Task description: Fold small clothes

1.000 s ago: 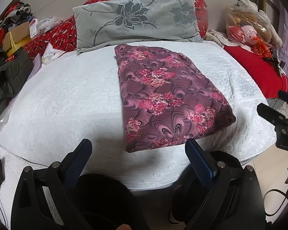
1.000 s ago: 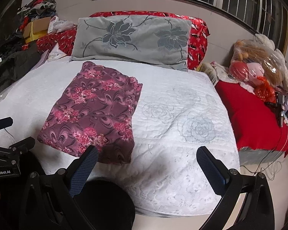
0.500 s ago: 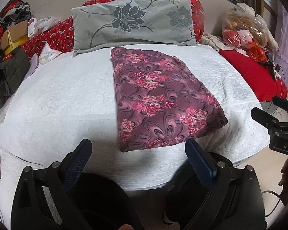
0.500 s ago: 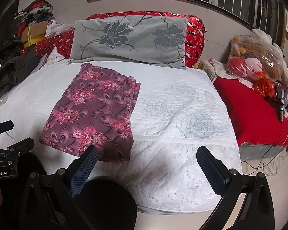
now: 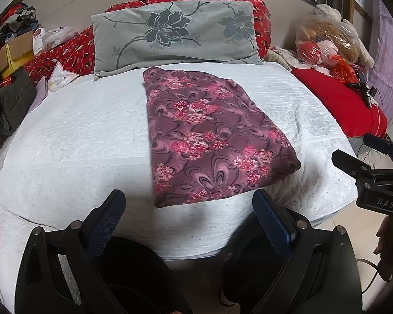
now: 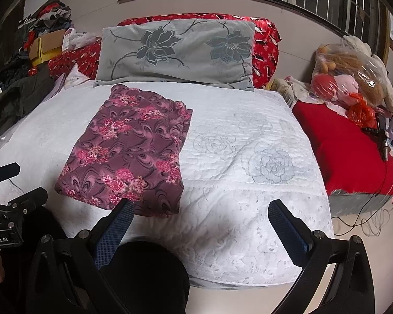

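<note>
Compared with 1 second ago, both cameras see the bed from a little farther back, and the floral garment (image 5: 209,141) looks smaller and lies in the same folded shape. I judge from this that the folding of this piece is finished and the person is backing away.

On the far left, a cardboard box (image 5: 11,49) stands among piled clothes; what is inside it I cannot tell. Next comes the left gripper (image 5: 188,214), its fingers spread wide and holding nothing, just before the near edge of the white quilt (image 5: 73,141). The garment lies flat as a neat rectangle in the middle of the quilt, below the grey flowered pillow (image 5: 175,31). The right gripper (image 6: 200,219) is also spread and empty. On the far right, a clear plastic bag (image 6: 353,76) holds soft toys.
</note>
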The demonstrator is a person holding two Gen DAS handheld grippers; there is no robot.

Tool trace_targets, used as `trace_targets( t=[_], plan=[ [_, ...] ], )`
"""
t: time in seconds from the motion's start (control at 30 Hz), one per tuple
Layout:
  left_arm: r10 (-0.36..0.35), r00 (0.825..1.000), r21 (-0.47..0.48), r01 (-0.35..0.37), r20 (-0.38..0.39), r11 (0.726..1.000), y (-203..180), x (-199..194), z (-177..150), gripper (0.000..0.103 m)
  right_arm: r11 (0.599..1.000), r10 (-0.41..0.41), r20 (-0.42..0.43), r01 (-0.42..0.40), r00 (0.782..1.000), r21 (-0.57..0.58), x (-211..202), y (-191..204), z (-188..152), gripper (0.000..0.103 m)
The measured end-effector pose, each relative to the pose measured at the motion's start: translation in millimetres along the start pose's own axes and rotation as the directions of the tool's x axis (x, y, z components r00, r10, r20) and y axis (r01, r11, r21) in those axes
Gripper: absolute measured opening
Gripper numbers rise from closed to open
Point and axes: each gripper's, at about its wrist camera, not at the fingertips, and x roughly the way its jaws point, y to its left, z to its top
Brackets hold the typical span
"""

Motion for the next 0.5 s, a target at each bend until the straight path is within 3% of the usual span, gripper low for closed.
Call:
trace_targets(
  t=[0.5],
  plan=[
    [-0.037,0.999,0.004,0.038,-0.007,0.999,-7.2,-1.7,-1.7,0.099,1.0,-0.001,0.003,0.001,1.0,0.013,-2.1,-5.5,-2.3,0.103]
  ],
)
